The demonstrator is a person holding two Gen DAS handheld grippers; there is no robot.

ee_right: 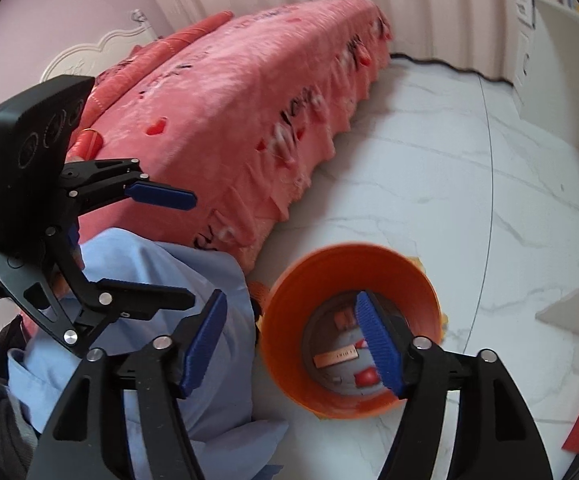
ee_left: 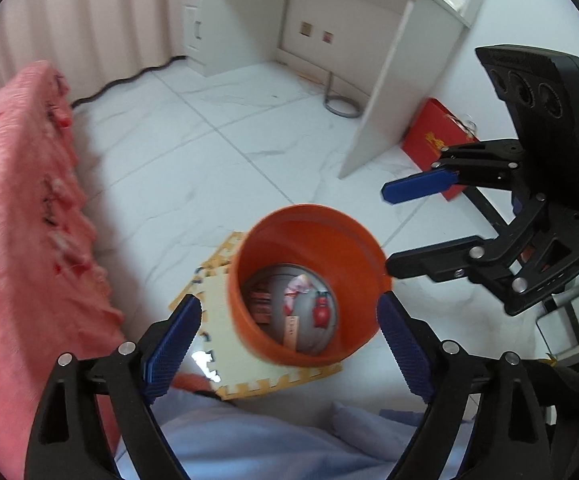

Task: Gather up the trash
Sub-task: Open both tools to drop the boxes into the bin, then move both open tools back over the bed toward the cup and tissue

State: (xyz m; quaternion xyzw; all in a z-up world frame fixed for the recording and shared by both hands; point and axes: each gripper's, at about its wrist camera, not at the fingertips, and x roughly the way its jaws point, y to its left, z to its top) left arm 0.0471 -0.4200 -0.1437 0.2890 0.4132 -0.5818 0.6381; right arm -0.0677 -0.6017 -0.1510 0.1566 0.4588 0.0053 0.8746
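Note:
An orange bin (ee_left: 309, 236) stands on the floor with several wrappers and red scraps (ee_left: 297, 304) lying in its grey bottom. My left gripper (ee_left: 289, 344) hovers above the bin's near side, jaws wide apart and nothing between the pads. The right gripper (ee_left: 387, 230) reaches in from the right beside the bin's rim, open and empty. In the right wrist view the same bin (ee_right: 289, 312) sits below the right gripper (ee_right: 291, 340), whose right finger hangs over the bin's mouth. The trash (ee_right: 335, 358) shows inside. The left gripper (ee_right: 191, 250) is at the left, open.
A bed with a pink cover (ee_left: 21, 220) runs along the left. A foam puzzle mat (ee_left: 213, 304) lies under the bin. Light blue clothing (ee_left: 249, 432) is close below the grippers. A white desk (ee_left: 369, 60), a red bag (ee_left: 429, 140) and a coiled cable (ee_left: 341, 108) stand further off.

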